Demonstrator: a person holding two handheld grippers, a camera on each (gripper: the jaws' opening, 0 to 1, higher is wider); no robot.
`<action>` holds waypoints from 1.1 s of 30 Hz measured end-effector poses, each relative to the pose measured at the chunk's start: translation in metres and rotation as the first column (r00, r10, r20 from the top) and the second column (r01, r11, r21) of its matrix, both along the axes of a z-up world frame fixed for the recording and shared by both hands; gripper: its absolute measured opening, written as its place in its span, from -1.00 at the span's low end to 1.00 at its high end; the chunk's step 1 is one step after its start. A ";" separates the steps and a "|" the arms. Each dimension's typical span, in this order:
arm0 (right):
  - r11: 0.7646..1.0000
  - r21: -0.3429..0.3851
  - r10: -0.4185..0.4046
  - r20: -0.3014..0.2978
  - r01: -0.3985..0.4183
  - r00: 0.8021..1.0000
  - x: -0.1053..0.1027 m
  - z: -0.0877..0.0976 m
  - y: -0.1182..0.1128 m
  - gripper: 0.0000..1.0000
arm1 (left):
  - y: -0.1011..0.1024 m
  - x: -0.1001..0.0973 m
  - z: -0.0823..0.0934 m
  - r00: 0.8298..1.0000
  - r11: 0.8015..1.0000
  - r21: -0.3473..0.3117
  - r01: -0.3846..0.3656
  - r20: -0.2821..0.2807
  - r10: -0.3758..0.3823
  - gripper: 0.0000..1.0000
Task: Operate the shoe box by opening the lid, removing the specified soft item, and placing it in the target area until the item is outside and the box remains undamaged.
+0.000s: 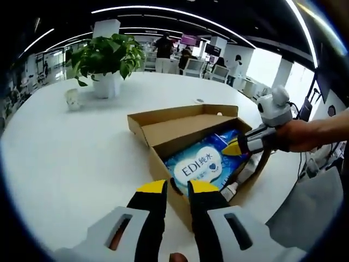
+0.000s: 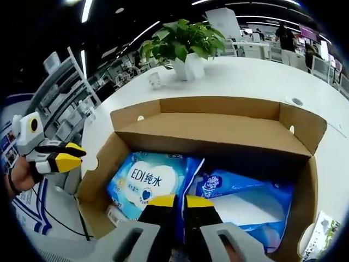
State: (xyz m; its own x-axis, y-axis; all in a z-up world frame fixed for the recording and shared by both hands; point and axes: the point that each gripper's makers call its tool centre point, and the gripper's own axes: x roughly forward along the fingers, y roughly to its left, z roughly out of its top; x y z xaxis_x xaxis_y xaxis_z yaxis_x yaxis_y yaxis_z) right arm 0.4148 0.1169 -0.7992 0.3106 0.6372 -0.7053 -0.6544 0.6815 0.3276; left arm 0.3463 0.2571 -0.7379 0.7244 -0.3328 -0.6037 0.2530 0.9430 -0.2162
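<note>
Right gripper view shows us our right gripper [image 2: 174, 201] clenched above blue packs [image 2: 147, 183] in the open shoe box [image 2: 218, 134], left gripper [image 1: 178, 187] also clenched.

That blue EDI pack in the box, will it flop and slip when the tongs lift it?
Probably floppy: the EDI pack looks like a soft plastic pouch, creased at its edges. Its glossy film may be slippery, so a pinch on a loose edge seems safer. It looks full, perhaps wet wipes, so likely heavy for its size, and it may sag. The right tongs are over it now.
</note>
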 end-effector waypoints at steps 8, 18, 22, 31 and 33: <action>1.000 -0.003 0.011 0.000 -0.011 1.000 -0.001 0.006 -0.005 -1.00 | -0.007 0.000 -0.001 1.000 1.000 -0.004 0.012 -0.006 -0.012 -0.72; 1.000 0.010 0.007 0.030 -0.007 1.000 -0.003 0.031 -0.019 -1.00 | -0.023 0.008 -0.006 0.999 0.999 0.001 0.049 -0.023 -0.049 -0.70; 1.000 0.001 0.009 0.047 -0.009 0.999 0.000 0.037 -0.029 -1.00 | -0.034 0.014 -0.007 0.997 0.998 -0.001 0.069 -0.027 -0.069 -0.69; 1.000 -0.001 -0.003 0.086 0.003 0.996 0.009 0.048 -0.051 -1.00 | -0.059 0.022 -0.009 0.992 0.993 -0.012 0.118 -0.036 -0.119 -0.66; 1.000 -0.004 -0.001 0.092 0.002 0.996 0.011 0.050 -0.053 -1.00 | -0.064 0.023 -0.012 0.991 0.992 -0.017 0.126 -0.045 -0.127 -0.64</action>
